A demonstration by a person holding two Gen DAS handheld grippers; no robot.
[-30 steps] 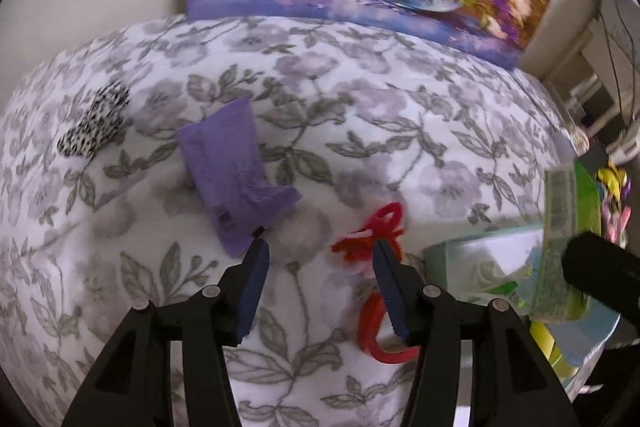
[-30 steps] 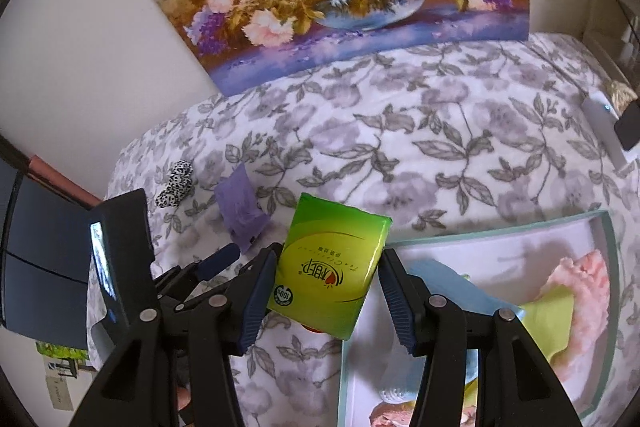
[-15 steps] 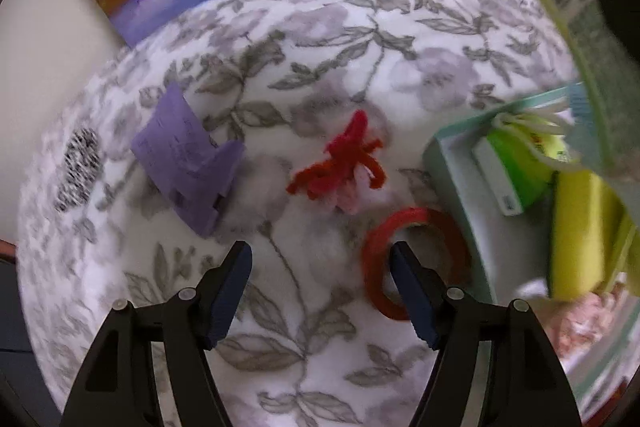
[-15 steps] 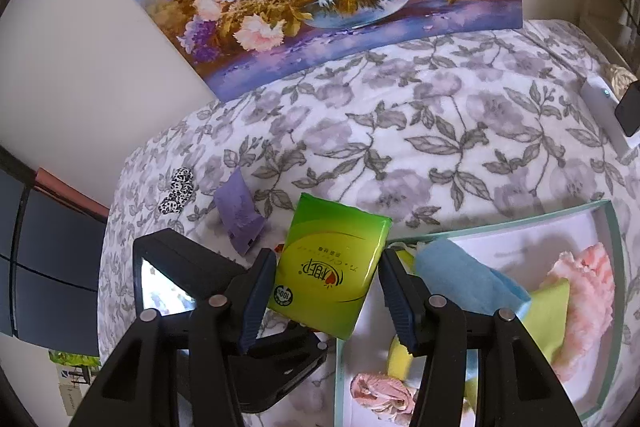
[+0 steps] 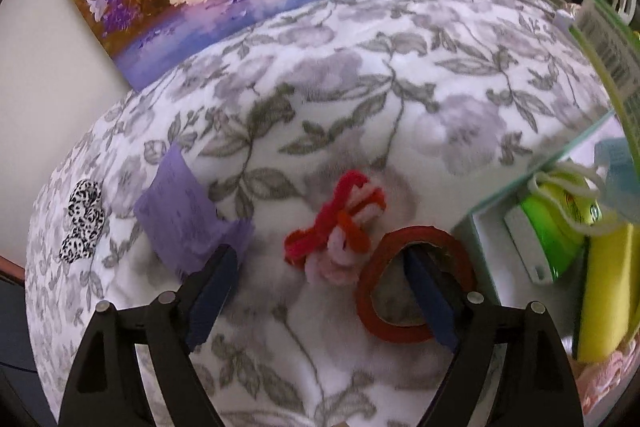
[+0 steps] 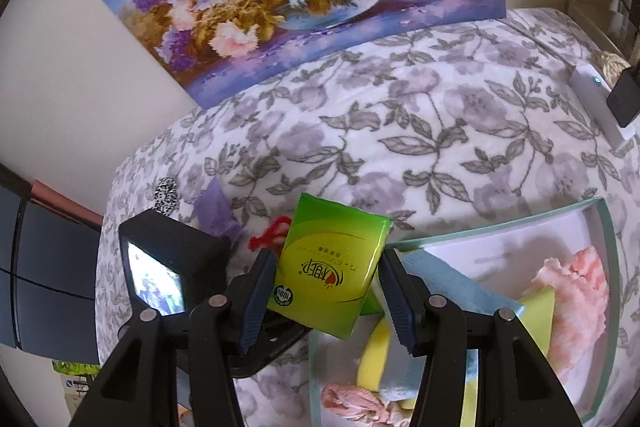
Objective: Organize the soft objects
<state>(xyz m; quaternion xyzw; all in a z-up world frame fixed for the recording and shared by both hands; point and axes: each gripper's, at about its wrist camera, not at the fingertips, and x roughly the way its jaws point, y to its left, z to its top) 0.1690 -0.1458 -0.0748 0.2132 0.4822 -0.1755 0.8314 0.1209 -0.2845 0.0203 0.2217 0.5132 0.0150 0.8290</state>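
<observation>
Bare floral blanket lies open toward the painting, while the red tape ring, pipe-cleaner tangle (just beside it) and purple packet crowd the near strip.

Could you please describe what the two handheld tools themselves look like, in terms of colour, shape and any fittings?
Both look alike. The left tool and right tool each have two black angular plastic fingers faced with dark blue ribbed pads, plus round silver screw heads along the finger bases. In the right wrist view, the left tool's black body carries a small lit screen. No cables or sleeves are visible.
</observation>
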